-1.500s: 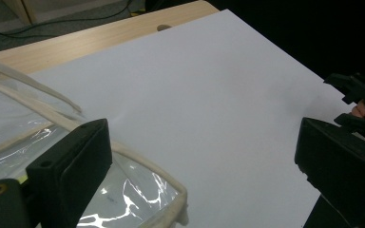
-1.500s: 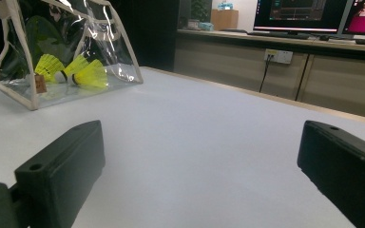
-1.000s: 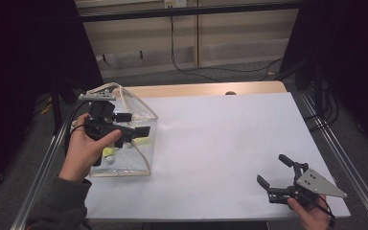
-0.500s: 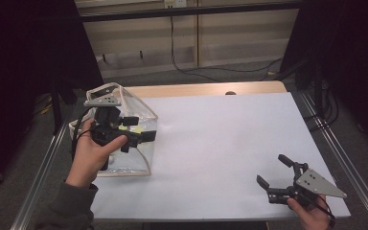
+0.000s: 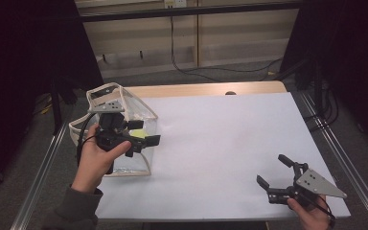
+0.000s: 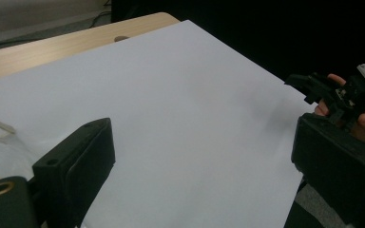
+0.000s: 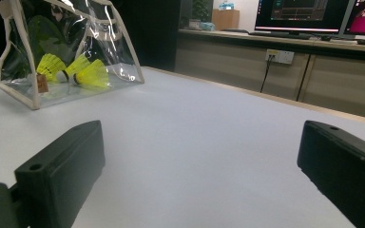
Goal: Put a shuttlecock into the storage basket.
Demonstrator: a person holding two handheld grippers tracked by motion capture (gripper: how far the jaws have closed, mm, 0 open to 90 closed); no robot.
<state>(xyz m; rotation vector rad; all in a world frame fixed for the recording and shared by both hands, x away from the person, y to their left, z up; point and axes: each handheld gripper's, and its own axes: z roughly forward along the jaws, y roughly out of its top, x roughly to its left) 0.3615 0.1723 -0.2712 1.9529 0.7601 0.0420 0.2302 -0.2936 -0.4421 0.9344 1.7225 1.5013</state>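
The clear bag [image 5: 124, 129] stands at about 9 o'clock on the desk [image 5: 230, 139], with yellow shuttlecocks [image 7: 71, 69] inside. The left gripper [image 5: 146, 139] hovers over the bag, jaws apart and holding nothing. The right gripper [image 5: 273, 175] waits at 5 o'clock, well apart from the bag, its jaws also spread and empty. The soft wall may fold or slide if the left gripper pushes it, and the bag could tip over. The bag's long axis seems to run from 6 to 12 o'clock, its opening upward.
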